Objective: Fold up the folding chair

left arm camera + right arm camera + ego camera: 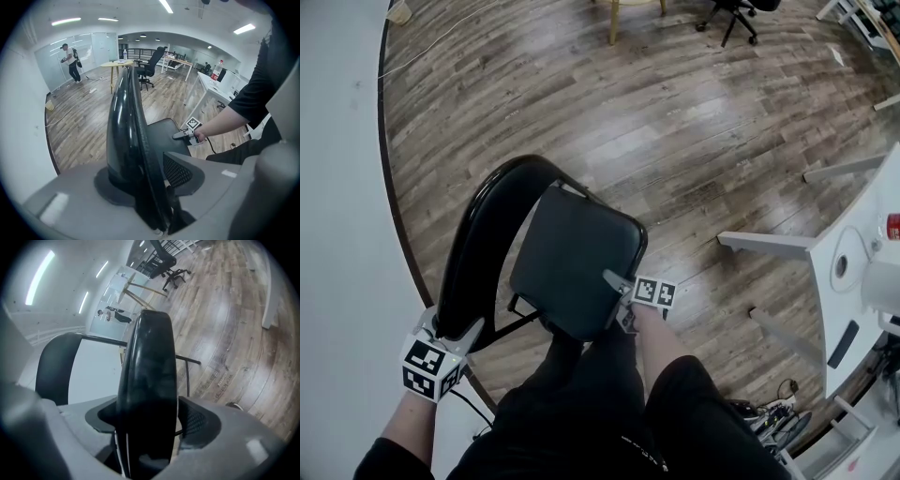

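The folding chair (534, 248) looks stiff, weighty and slick. The left claw (455, 328) clamps its backrest (473, 239) and the right claw (619, 302) pinches the padded seat (577, 262) edge; both seem sound holds.

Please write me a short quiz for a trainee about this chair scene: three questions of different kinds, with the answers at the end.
1. True or false: the left gripper is shut on the seat.
2. What does the right gripper hold? A. the seat's edge B. a chair leg C. nothing
3. Does the seat already lie flat against the backrest?

Key
1. False: it grips the backrest.
2. A.
3. No: the seat stands at an angle to it.
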The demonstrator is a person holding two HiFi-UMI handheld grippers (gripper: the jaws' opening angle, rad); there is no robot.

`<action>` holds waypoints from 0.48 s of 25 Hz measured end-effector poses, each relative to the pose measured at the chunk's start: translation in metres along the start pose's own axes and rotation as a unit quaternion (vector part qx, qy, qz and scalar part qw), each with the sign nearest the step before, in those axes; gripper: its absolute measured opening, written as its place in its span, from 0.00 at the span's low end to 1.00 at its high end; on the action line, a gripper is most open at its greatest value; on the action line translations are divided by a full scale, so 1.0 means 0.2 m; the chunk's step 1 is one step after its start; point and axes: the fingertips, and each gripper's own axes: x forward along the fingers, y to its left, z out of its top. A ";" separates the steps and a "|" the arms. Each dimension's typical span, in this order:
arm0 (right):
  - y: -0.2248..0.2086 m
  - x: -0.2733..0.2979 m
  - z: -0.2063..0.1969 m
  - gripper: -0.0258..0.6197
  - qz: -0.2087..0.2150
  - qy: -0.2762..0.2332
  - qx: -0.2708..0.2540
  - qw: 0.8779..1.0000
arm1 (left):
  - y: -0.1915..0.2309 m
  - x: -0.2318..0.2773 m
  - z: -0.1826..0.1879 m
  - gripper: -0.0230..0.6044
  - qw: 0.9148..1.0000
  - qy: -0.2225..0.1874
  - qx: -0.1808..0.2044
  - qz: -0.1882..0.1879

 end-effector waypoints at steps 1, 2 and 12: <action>0.01 0.00 0.00 0.57 0.007 0.000 0.003 1.000 | 0.00 0.00 0.00 0.30 1.000 0.000 -0.005 0.001; 0.03 0.00 -0.01 0.50 0.012 -0.001 0.006 1.000 | 0.01 0.00 0.00 0.22 1.000 0.000 -0.009 0.002; 0.04 0.00 -0.01 0.42 0.016 0.004 0.012 1.000 | 0.01 -0.01 0.00 0.16 0.999 0.007 -0.038 0.005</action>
